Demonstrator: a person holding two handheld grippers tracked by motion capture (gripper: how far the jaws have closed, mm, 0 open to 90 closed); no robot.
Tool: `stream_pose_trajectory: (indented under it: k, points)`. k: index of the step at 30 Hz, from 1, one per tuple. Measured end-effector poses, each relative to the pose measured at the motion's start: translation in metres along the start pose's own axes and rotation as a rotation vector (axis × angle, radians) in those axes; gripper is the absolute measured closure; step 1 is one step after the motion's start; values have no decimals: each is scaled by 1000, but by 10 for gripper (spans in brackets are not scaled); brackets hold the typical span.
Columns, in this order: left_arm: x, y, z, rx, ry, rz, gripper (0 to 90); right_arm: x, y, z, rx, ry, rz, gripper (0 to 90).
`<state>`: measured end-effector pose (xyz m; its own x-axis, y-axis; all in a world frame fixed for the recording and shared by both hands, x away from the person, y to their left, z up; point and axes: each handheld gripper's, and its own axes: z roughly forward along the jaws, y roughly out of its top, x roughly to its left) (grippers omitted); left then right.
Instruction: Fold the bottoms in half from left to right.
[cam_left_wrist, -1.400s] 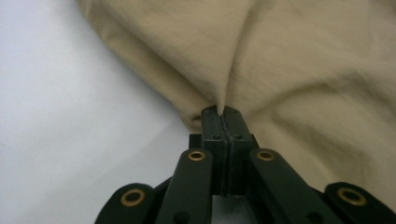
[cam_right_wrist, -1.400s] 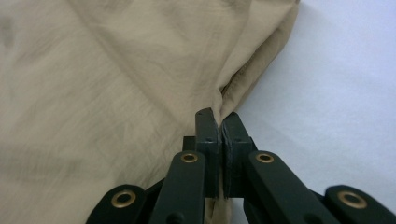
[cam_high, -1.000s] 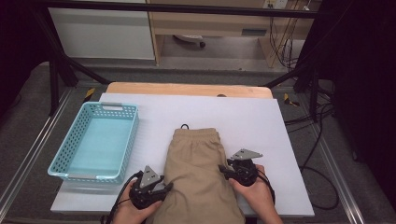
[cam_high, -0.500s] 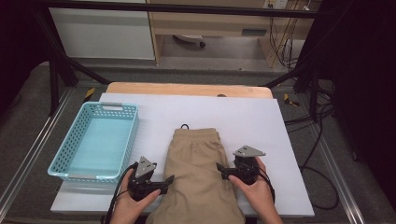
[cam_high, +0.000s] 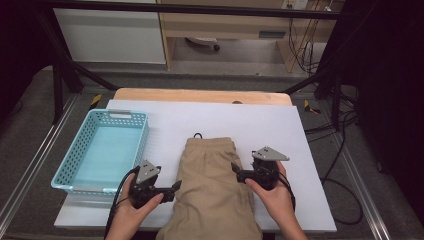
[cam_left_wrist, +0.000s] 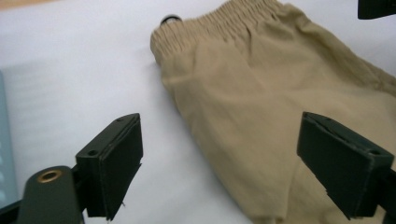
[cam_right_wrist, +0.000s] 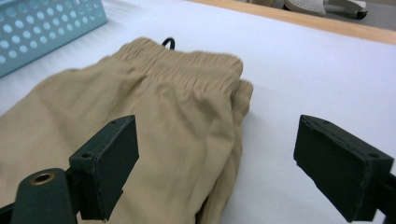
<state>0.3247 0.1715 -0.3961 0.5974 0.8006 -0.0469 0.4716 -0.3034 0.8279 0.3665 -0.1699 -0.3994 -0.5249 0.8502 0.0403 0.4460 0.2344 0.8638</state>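
Both tongs, left (cam_high: 176, 186) and right (cam_high: 235, 171), have just been opening and stand released with nothing between them, flanking the khaki trousers (cam_high: 212, 185) lying flat mid-table (cam_high: 310, 150), likely to regrip for folding.

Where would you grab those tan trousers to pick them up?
Probably at the two long side edges of the trousers, each gripper coming in from its own side. They lie flat, waistband away from the person, and the folded edges are the only raised parts. The left gripper and right gripper, jaws just opened and empty, already flank them.
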Motion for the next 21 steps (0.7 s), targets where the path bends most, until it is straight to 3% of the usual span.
stream_pose_trajectory:
  k: [7,11,16,21]
  points:
    - [14,42,22,-13,20,-1,140,-6,36,15,12,-13,-30,232]
    - [19,62,40,-18,34,8,146,-14,49,30,21,-1,-11,289]
    - [29,77,66,-18,58,-18,144,-27,52,52,31,-6,29,340]
    - [32,74,91,15,52,-30,195,-37,43,68,66,-5,54,358]
